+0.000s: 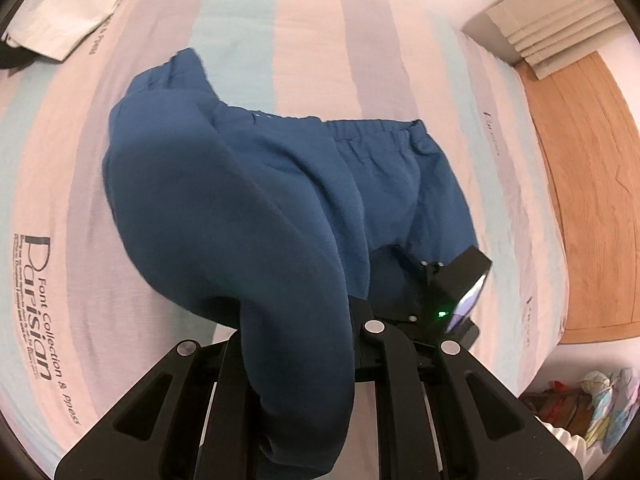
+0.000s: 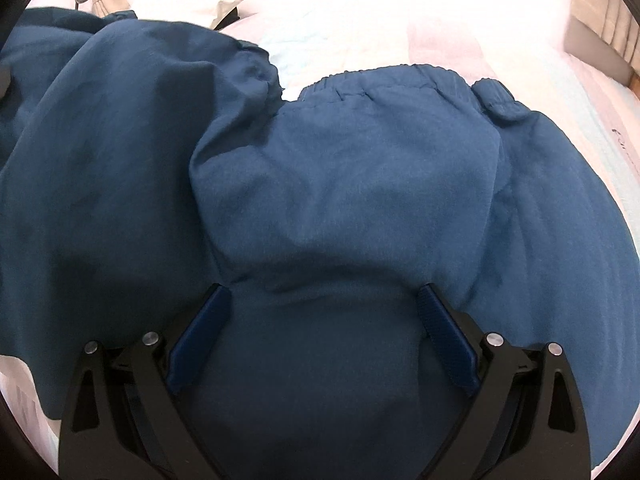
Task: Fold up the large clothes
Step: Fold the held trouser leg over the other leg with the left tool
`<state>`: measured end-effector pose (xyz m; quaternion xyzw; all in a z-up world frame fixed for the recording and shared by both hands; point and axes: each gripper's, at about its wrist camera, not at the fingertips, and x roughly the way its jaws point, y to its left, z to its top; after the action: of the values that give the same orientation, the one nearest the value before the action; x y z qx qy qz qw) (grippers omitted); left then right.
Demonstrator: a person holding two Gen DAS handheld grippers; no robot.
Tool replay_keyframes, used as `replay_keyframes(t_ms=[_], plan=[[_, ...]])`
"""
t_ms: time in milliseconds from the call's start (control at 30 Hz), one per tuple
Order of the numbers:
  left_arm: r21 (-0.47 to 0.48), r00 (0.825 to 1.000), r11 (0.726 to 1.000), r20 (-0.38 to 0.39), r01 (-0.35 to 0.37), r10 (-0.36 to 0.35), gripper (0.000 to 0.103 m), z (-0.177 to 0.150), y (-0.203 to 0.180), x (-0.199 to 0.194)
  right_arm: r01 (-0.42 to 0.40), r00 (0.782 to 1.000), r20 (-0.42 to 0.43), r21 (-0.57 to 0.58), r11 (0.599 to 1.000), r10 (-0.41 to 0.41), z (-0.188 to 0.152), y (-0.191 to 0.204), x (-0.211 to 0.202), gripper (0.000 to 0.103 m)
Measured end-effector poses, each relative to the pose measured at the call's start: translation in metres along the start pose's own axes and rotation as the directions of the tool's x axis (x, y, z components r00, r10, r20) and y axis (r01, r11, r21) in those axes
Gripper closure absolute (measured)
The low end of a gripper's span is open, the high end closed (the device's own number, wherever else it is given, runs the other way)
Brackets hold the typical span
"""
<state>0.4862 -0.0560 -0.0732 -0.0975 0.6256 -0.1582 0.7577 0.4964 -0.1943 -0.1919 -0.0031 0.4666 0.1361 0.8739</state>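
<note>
Dark blue trousers with an elastic waistband lie on the striped bed sheet. In the left wrist view a fold of the trousers hangs between the fingers of my left gripper and hides the tips; the jaws are shut on that cloth and lift it. My right gripper shows at the right, low by the trouser edge. In the right wrist view the trousers fill the frame. My right gripper is open, its blue pads spread wide with cloth lying between them.
A white garment lies at the bed's far left corner. A wooden bed frame runs along the right side. Grey folded curtain or padding sits at the far right. Colourful items lie on the floor at the lower right.
</note>
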Motion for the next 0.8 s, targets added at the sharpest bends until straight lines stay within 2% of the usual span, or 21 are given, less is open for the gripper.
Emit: replay_keyframes(t_ms=[200,467,633,800], plan=[[0.016,0.999,0.999,-0.024,0.038,-0.037,0.093,0.003,-0.024,-0.001,-0.015,1.0,0.028,-0.001,1.0,0.015,-0.011,0.003,-0.005,0.012],[0.058,0.998,0.998,-0.053,0.035,-0.032,0.093,0.01,-0.059,0.008,-0.022,0.998,0.052,0.006,1.0,0.022,-0.022,-0.001,-0.004,0.012],[0.07,0.998,0.997,-0.048,0.036,-0.033,0.093,0.016,-0.072,0.009,-0.019,0.996,0.084,0.024,1.0,0.017,-0.022,-0.012,-0.034,0.02],[0.061,0.998,0.997,-0.054,0.043,-0.04,0.093,0.018,-0.082,0.015,0.067,0.986,0.148,0.034,0.997,-0.072,-0.039,-0.037,-0.072,0.019]])
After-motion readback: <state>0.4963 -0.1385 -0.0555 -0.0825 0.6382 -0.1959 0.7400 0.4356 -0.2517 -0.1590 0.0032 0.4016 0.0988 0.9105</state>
